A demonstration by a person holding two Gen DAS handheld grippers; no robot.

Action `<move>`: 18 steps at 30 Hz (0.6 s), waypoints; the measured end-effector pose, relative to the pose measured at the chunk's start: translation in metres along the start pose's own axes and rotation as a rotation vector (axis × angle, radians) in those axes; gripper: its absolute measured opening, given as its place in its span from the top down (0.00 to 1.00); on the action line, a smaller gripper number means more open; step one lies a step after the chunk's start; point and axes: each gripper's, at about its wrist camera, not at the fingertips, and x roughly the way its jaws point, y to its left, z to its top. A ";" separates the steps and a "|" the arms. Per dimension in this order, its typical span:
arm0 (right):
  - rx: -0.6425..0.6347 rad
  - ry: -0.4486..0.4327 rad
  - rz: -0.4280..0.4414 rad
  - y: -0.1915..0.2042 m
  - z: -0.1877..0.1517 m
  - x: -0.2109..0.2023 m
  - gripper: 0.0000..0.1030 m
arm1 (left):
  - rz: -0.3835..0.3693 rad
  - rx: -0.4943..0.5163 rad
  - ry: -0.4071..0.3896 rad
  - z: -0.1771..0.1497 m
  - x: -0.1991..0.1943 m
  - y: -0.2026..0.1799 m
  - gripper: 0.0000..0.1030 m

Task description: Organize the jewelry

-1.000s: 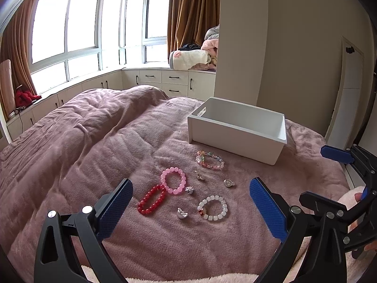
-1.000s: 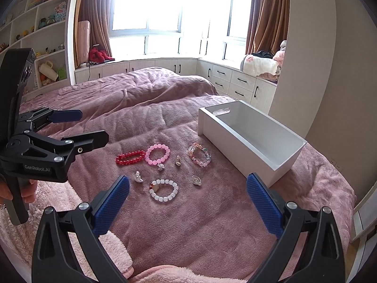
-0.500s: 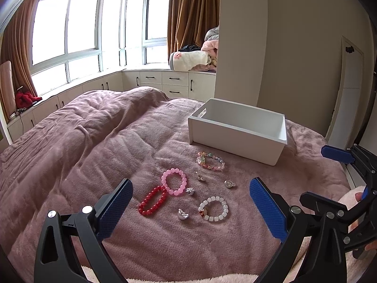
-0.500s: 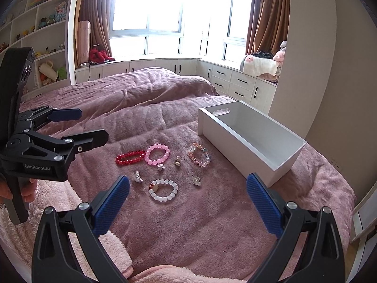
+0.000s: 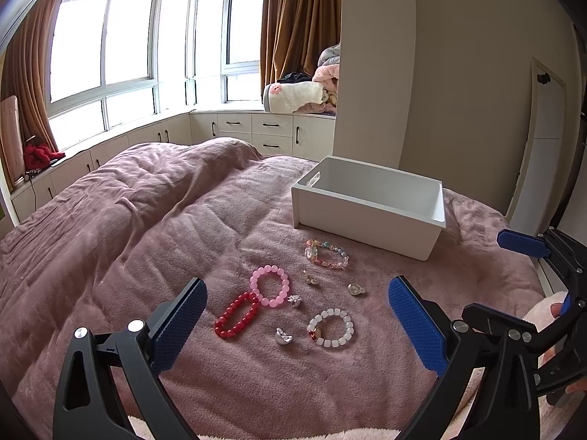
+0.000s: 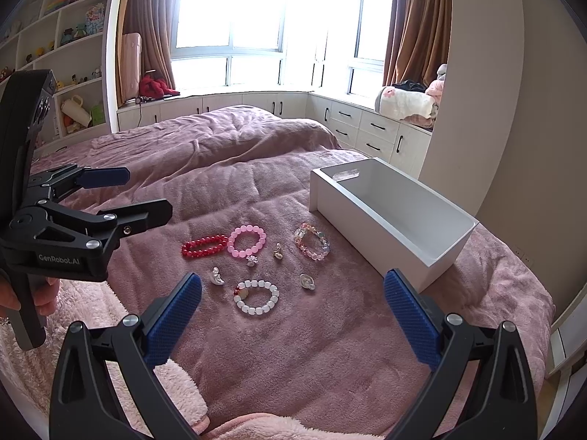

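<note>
A bedroom with a bay window (image 5: 110,58) and brown curtains (image 5: 297,25) is framing a bed (image 5: 128,220) covered in a mauve plush blanket, and the jewelry is lying spread on that blanket in front of a white box (image 5: 370,212). The box is sitting open-topped on the bed, and nothing is showing inside it from these angles.

Closest to the box, a multicolored bracelet (image 5: 326,254) of pale pink, green and clear beads is lying flat. Nearer the cameras, a pink bracelet (image 5: 269,286) of round glossy beads is touching a red bracelet (image 5: 236,315), which is lying stretched into a narrow oval. A white bracelet (image 5: 331,327) of milky beads with one small red and gold accent is lying apart from both. Four small silver charms are scattered between the bracelets: one (image 5: 283,336) just beside the white bracelet, one (image 5: 294,300) just beside the pink one, one (image 5: 311,279) below the multicolored one, and one (image 5: 355,288) off to the right.

The left gripper (image 5: 297,326) is hovering above the blanket with its blue pads spread wide, holding nothing. The right gripper (image 6: 293,319) is likewise hanging wide apart and empty, with the white bracelet lying between its fingers in its own view.
</note>
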 end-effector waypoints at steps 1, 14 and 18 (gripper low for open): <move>0.001 0.001 0.001 0.000 0.000 0.000 0.04 | 0.002 0.001 0.001 0.000 0.000 0.000 0.03; 0.001 0.000 -0.002 0.002 0.001 0.000 0.04 | 0.002 0.001 0.003 -0.001 0.000 -0.002 0.03; 0.000 0.001 -0.002 0.002 0.001 0.000 0.04 | 0.002 0.000 0.004 -0.001 0.000 -0.002 0.03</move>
